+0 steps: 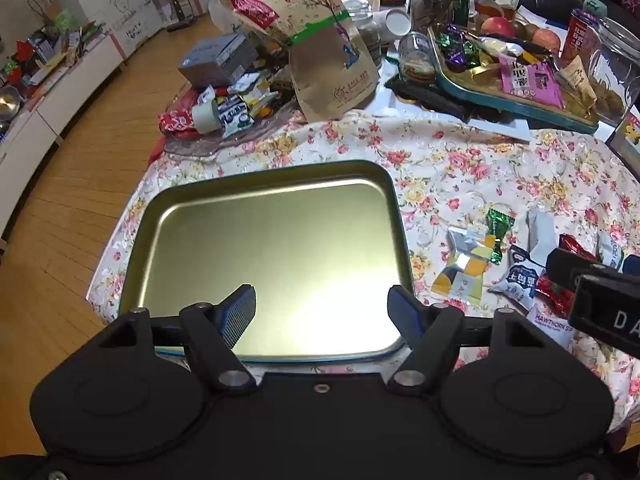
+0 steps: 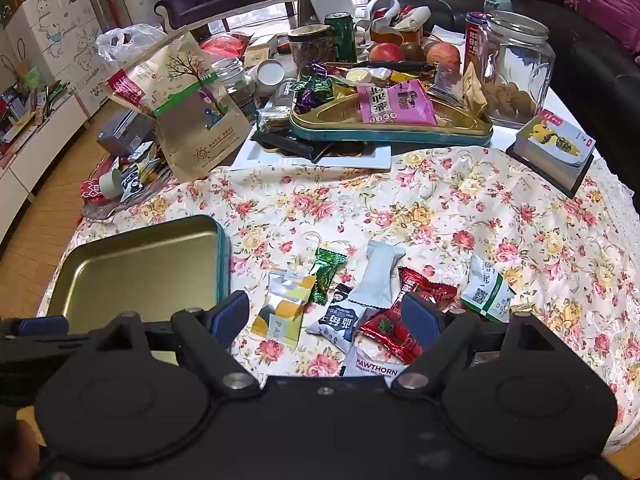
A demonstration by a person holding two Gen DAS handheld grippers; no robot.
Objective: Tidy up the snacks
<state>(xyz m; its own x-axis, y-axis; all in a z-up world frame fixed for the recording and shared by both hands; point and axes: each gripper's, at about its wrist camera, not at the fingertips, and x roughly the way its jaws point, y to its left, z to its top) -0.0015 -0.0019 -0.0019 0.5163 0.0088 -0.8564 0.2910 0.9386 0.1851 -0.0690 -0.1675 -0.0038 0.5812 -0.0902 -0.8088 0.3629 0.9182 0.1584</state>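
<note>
The snacks lie loose in a small heap on the flowered tablecloth point(image 2: 400, 208), just right of the empty tin tray point(image 2: 132, 264): a green candy point(image 2: 326, 274), a silver and yellow packet point(image 2: 284, 308), a white pouch point(image 2: 378, 276), a navy and white packet point(image 2: 338, 320), two red wrappers point(image 2: 420, 292), a white and green sachet point(image 2: 486, 284) and a hawthorn packet point(image 2: 372, 364) partly under the others; none is in the tray yet, so the work looks barely begun. The right gripper point(image 2: 328, 316) hangs over this heap with its fingers spread wide and nothing between them; the left gripper point(image 1: 324, 312) hovers above the tray's near edge, likewise wide and empty.

The likely step is a first pick; it would go best on a packet lying clear at the edge, such as the green candy or the white pouch, taken across its narrow waist, not its flat face; the overlapping ones risk dragging a neighbour along.

The wrappers are thin crinkled foil and film, slippery and easily crushed, pillow-shaped with crimped ends; the cloth is soft and may ruck under a pad; the tray is smooth, gold inside, shallow, with rounded corners and a rolled rim, so packets may slide on it.
</note>
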